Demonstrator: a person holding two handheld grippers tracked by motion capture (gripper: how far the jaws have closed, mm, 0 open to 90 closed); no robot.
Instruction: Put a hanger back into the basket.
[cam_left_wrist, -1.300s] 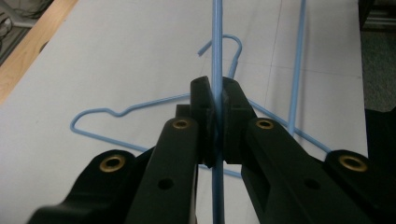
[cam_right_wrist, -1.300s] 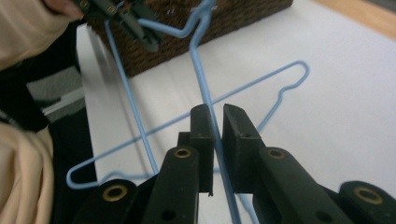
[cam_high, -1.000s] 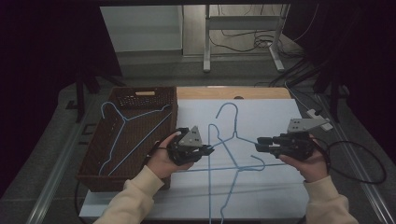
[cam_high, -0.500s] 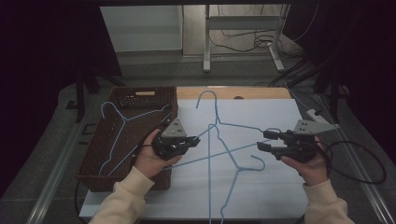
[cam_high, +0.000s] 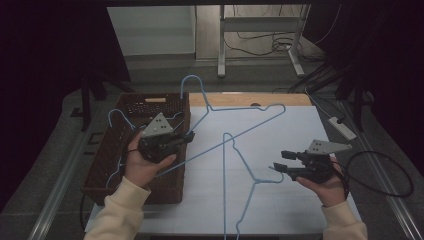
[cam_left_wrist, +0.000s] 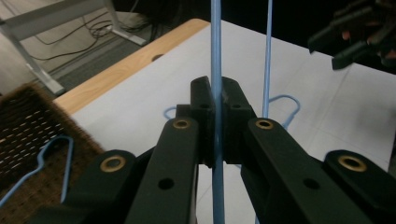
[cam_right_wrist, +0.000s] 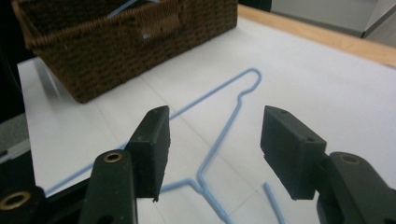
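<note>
The left gripper (cam_high: 186, 136) has moved left toward the brown wicker basket (cam_high: 107, 165) since half a second ago, and the blue wire hanger (cam_high: 235, 127) it holds has come along and lifted up. Its jaws are squeezed tight on the hanger's thin wire, as the left gripper view shows. That hanger sticks out to the right from the left gripper, with its hook (cam_high: 192, 82) up near the basket's far corner and its long side slanting over the white table (cam_high: 300, 130).

A second blue hanger (cam_high: 235, 170) lies flat on the table. It lies just left of the right gripper (cam_high: 278, 164), running from near to far. The right gripper's jaws are wide apart and hold nothing. The right hand (cam_high: 327, 185) is nearer to this one, so it would likely grab it. Another hanger (cam_high: 117, 117) sits in the basket.
</note>
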